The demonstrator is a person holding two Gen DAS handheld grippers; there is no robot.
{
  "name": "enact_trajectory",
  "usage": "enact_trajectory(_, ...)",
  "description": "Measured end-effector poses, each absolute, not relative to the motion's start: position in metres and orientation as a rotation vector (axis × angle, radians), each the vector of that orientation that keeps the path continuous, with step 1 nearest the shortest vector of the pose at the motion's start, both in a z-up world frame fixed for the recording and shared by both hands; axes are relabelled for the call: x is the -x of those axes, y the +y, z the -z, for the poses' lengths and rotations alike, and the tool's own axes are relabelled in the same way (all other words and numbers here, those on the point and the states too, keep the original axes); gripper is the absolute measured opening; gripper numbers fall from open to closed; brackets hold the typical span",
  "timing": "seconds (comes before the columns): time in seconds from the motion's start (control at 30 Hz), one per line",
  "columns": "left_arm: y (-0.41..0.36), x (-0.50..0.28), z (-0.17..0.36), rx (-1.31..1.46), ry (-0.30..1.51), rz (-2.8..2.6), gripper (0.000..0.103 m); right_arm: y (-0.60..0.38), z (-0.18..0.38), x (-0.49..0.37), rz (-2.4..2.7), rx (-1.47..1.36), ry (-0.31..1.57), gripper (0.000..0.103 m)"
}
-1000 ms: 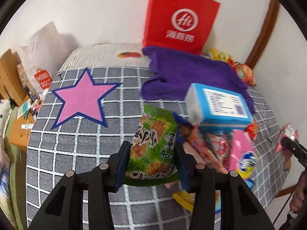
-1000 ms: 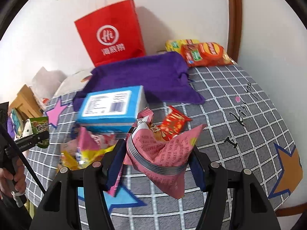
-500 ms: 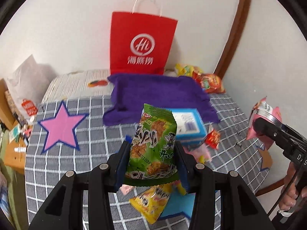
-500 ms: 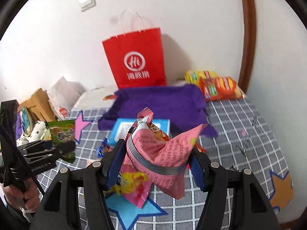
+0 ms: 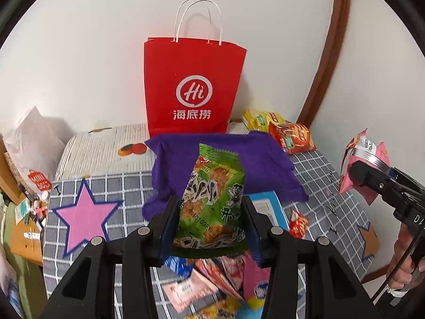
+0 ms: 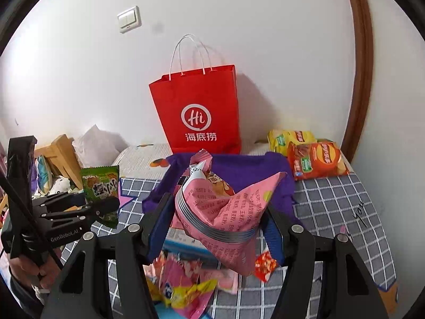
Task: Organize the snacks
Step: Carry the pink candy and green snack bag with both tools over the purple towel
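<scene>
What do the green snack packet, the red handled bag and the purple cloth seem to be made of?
Green snack packet: apparently glossy plastic film, with a serrated, crimped top edge. Red handled bag: probably matte paper, with crisp folds and thin white cord handles. Purple cloth: soft, fuzzy fabric, rumpled at its edges.

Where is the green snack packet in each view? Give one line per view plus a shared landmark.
Left wrist: green snack packet at centre, clamped in the left gripper.
Right wrist: green snack packet at left, in that gripper.
Shared landmark: red paper bag against the wall.
</scene>
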State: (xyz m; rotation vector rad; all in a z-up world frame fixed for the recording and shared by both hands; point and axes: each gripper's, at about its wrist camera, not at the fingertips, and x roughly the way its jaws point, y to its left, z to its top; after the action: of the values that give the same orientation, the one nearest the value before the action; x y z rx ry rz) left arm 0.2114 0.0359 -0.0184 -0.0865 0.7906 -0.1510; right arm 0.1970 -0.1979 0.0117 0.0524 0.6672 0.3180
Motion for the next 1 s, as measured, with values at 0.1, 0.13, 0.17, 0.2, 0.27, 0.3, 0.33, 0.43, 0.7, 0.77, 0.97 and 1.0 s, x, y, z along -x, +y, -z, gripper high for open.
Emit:
enact_trajectory(0.1, 0.039, -0.228, 0.020, 0.087, 0.793, 0.146, 0.043, -0.197, -0.009, -0.216, -0.317, -0.052, 0.672, 0.063)
enact_trajectory(0.13, 0.039, -0.234, 0.021, 0.089, 0.794, 0.144, 0.044, -0.197, -0.008, -0.224, -0.315, -0.054, 0.675, 0.063)
enact_trajectory(0.17, 0.040, -0.241, 0.021, 0.093, 0.794, 0.142, 0.043, -0.198, -0.007, -0.230, -0.315, -0.055, 0.676, 0.063)
enact_trajectory(0.2, 0.041, -0.247, 0.023, 0.095, 0.795, 0.142, 0.043, -0.197, -0.006, -0.236, -0.317, -0.057, 0.678, 0.063)
enact_trajectory(0.27, 0.040, -0.258, 0.025, 0.093, 0.798, 0.143, 0.043, -0.197, -0.005, -0.249, -0.322, -0.059, 0.681, 0.063)
enact_trajectory(0.3, 0.040, -0.265, 0.027, 0.091, 0.801, 0.144, 0.043, -0.196, -0.004, -0.255, -0.322, -0.059, 0.681, 0.063)
enact_trajectory(0.33, 0.040, -0.269, 0.029, 0.090, 0.803, 0.144, 0.043, -0.195, -0.004, -0.262, -0.322, -0.058, 0.682, 0.063)
enact_trajectory(0.43, 0.040, -0.286, 0.035, 0.085, 0.819, 0.144, 0.043, -0.192, -0.001, -0.280, -0.321, -0.054, 0.686, 0.063)
enact_trajectory(0.7, 0.041, -0.322, 0.050, 0.061, 0.844, 0.136, 0.043, -0.183, 0.012, -0.326, -0.338, -0.049, 0.697, 0.062)
enact_trajectory(0.77, 0.042, -0.331, 0.054, 0.062, 0.852, 0.134, 0.043, -0.180, 0.016, -0.340, -0.340, -0.049, 0.708, 0.063)
enact_trajectory(0.97, 0.045, -0.355, 0.059, 0.024, 0.857, 0.119, 0.043, -0.173, 0.025, -0.375, -0.354, -0.049, 0.717, 0.063)
enact_trajectory(1.0, 0.046, -0.359, 0.061, 0.028, 0.858, 0.118, 0.044, -0.171, 0.028, -0.379, -0.356, -0.046, 0.718, 0.063)
